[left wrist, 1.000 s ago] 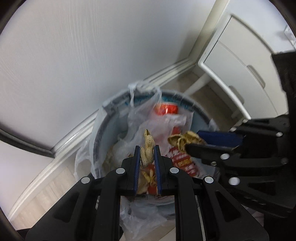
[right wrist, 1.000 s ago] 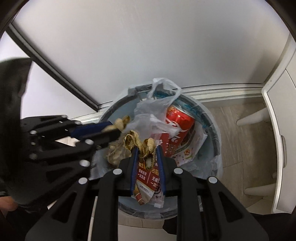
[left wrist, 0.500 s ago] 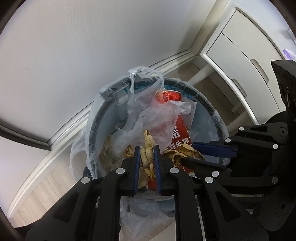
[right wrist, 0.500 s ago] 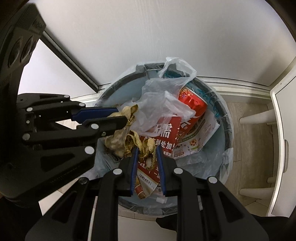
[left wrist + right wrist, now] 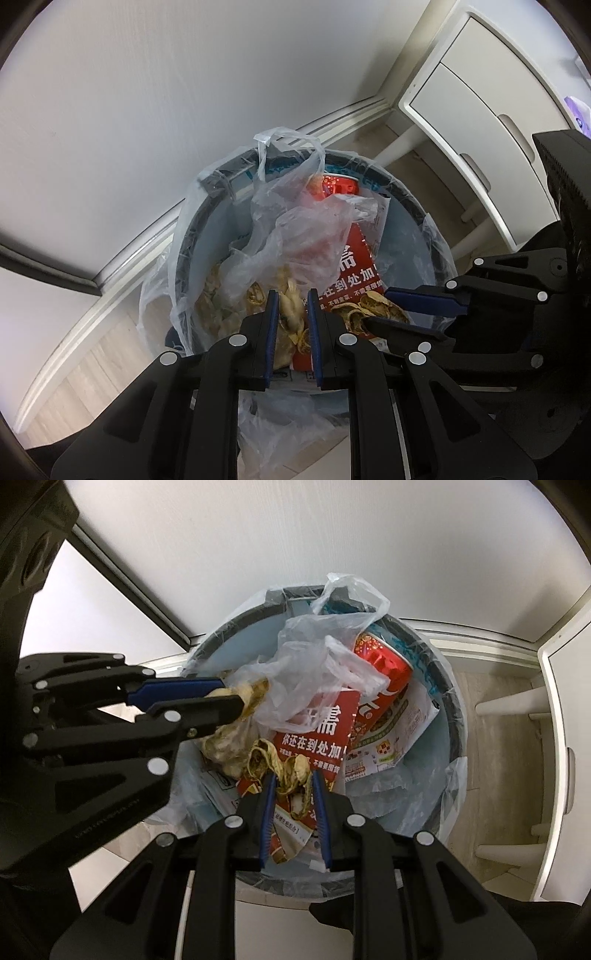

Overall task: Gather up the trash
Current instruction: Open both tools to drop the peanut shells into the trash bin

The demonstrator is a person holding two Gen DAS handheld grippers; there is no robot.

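Note:
A round grey trash bin (image 5: pixel 192 240) (image 5: pixel 452 716) with a clear liner stands on the floor against the wall. Inside lie a red soda can (image 5: pixel 338 186) (image 5: pixel 384 662), a red printed leaflet (image 5: pixel 354 273) (image 5: pixel 317 734), a crumpled clear plastic bag (image 5: pixel 295 229) (image 5: pixel 317 653) and peel scraps. My left gripper (image 5: pixel 291 299) (image 5: pixel 231 698) is shut on a yellowish fruit peel (image 5: pixel 290 312) (image 5: pixel 255 694) over the bin's left side. My right gripper (image 5: pixel 293 775) (image 5: pixel 376 314) is shut on a brown dried peel (image 5: pixel 286 771) (image 5: pixel 369 306) over the bin's near side.
A white wall with a baseboard (image 5: pixel 122 258) runs behind the bin. A white cabinet on legs (image 5: pixel 480 96) (image 5: pixel 561 701) stands to the right. The floor (image 5: pixel 74 384) is light wood. The liner hangs over the bin's near rim (image 5: pixel 273 424).
Both grippers have moved down and closer over the bin, each holding its peel. The bin now looks larger, and the peels hang just above the trash inside.

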